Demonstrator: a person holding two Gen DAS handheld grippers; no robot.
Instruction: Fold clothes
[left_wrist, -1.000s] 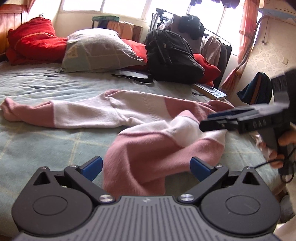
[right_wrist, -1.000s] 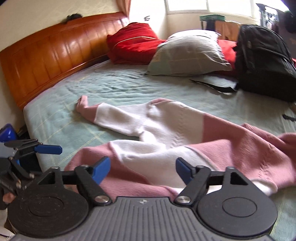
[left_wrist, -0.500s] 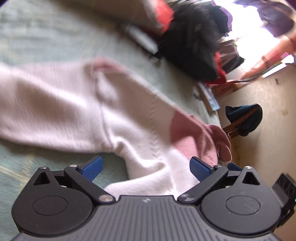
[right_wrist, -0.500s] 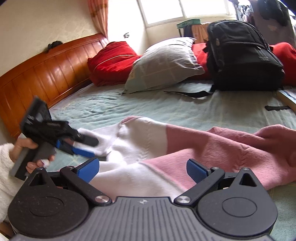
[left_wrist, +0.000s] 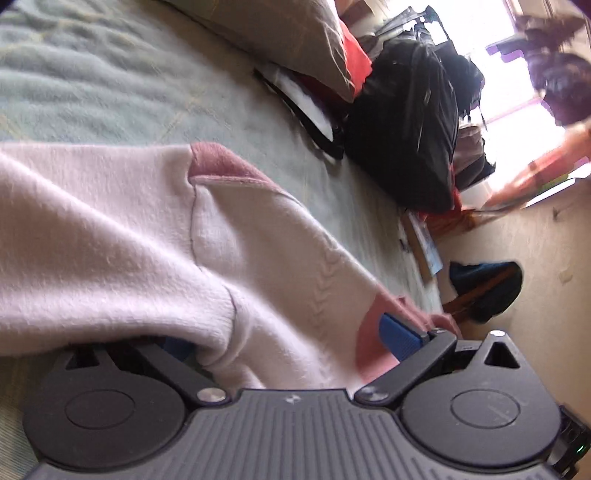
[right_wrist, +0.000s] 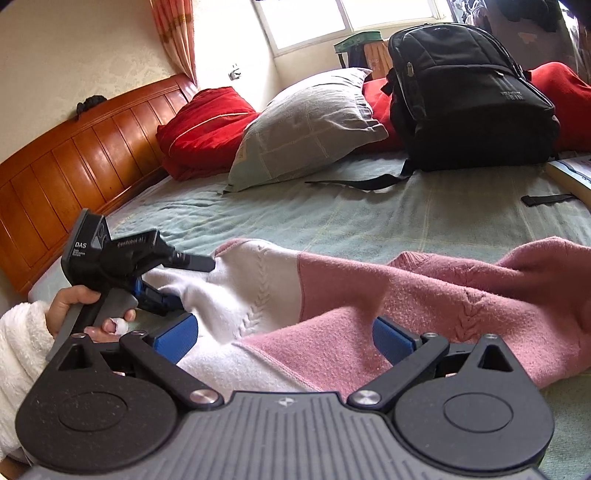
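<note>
A pink and white knitted sweater (right_wrist: 369, 295) lies crumpled on the green bedspread (right_wrist: 443, 218). My left gripper (left_wrist: 288, 341) is open, its jaws wide around the white sleeve-and-body fold (left_wrist: 221, 266); its left finger is mostly hidden under the cloth. In the right wrist view the left gripper (right_wrist: 192, 280) is tilted on its side, with the white cloth between its fingers. My right gripper (right_wrist: 282, 339) is open with the sweater's pink and white front edge lying between its fingers.
A black backpack (right_wrist: 469, 92), a grey-green pillow (right_wrist: 303, 129) and red cushions (right_wrist: 199, 129) sit at the back of the bed. The wooden headboard (right_wrist: 74, 173) is at left. A book (right_wrist: 572, 173) lies at the right edge.
My left gripper has rolled sideways and pushed onto the white part of the sweater, which now lies between its jaws. My right gripper has moved slightly closer over the sweater's front edge.
</note>
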